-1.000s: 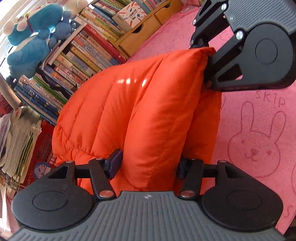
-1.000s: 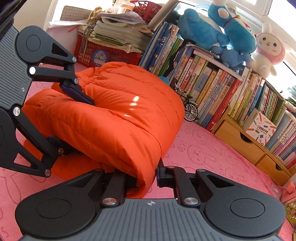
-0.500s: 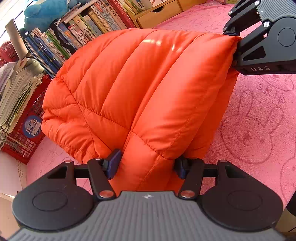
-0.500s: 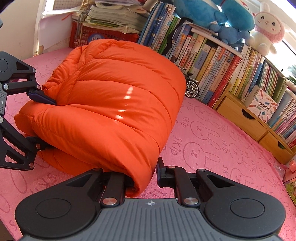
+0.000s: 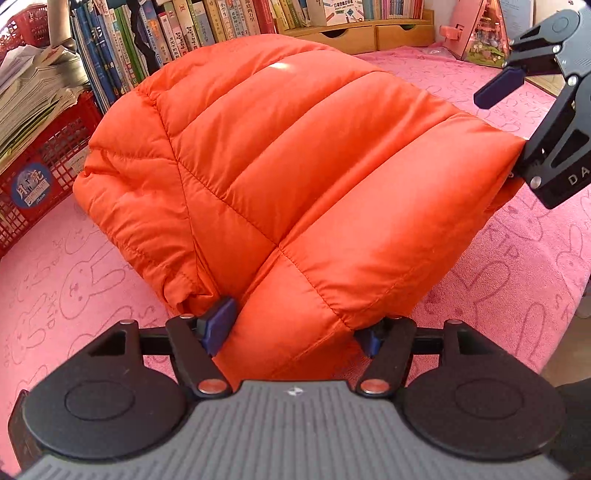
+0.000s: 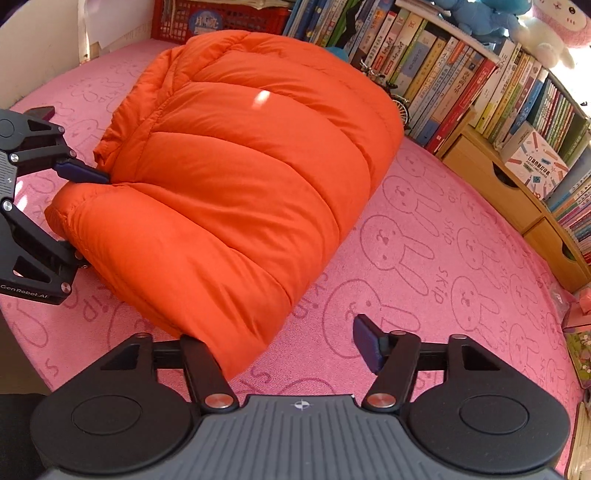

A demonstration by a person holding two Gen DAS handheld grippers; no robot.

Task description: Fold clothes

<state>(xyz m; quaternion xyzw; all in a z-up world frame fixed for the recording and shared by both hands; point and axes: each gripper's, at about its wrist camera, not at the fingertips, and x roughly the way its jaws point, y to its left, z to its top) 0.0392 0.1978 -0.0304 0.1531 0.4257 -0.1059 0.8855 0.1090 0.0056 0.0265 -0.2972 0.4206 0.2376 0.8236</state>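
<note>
Lying on: the orange puffer jacket (image 5: 295,166) rests folded in a thick bundle on the pink rabbit-print cloth (image 6: 461,266), in the middle of the surface.
Left gripper (image 5: 295,332): its jaws are opening, and the near corner of the jacket is between them; the blue pads (image 5: 218,325) are against the fabric on both sides, so it holds this corner.
Right gripper (image 6: 291,350): its jaws are opening and stand wide. One finger is under the edge of the jacket, the other blue pad (image 6: 365,343) is free above the cloth, well apart from the fabric. It grips nothing.
Seen from the left camera: the right gripper is at the far right corner of the jacket, with its upper pad lifted clear of the fabric.
Jacket shape: the quilted panels bulge upward, and the folded edge faces the two grippers.
Behind the jacket: a row of books (image 6: 461,74) stands upright, with a red plastic crate (image 5: 40,173) holding papers at one end.
Near the books: wooden drawers (image 6: 498,177), and plush toys (image 6: 554,22) on top of the books.
</note>
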